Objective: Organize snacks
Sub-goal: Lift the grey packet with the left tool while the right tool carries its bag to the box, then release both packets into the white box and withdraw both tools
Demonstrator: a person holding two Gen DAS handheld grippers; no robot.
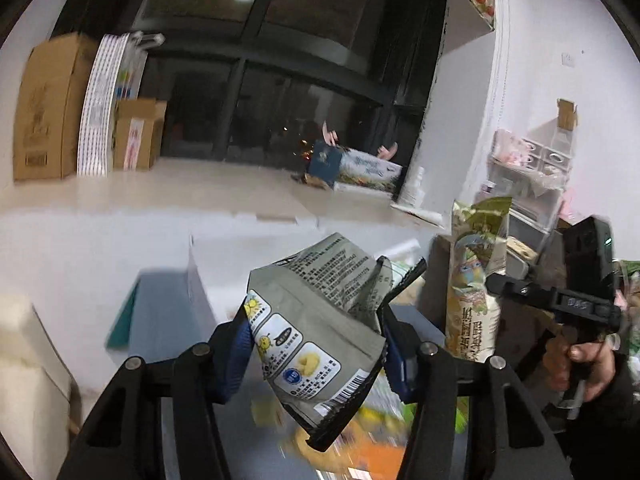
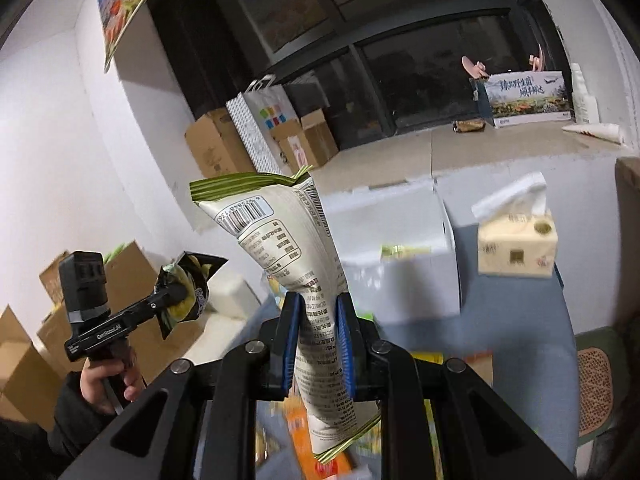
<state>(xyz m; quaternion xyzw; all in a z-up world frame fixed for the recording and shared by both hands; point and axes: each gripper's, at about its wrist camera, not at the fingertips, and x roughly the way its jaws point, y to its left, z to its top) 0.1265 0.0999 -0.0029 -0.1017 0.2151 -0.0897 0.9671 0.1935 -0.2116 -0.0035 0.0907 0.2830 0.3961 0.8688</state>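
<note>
My left gripper (image 1: 316, 332) is shut on a grey snack bag (image 1: 316, 320) with yellow cartoon icons and a barcode, held up above the table. It also shows in the right wrist view (image 2: 188, 292) at the left. My right gripper (image 2: 318, 336) is shut on a tall white and green snack bag (image 2: 292, 248), held upright. This bag also shows in the left wrist view (image 1: 474, 280) at the right. Blurred colourful snack packs (image 1: 360, 440) lie below both grippers.
A white box (image 2: 416, 264) stands on the blue-grey table (image 2: 520, 320), with a tissue pack (image 2: 516, 244) to its right. Cardboard boxes (image 1: 52, 108) line the far wall by the dark window. A white drawer shelf (image 1: 532, 176) stands at the right.
</note>
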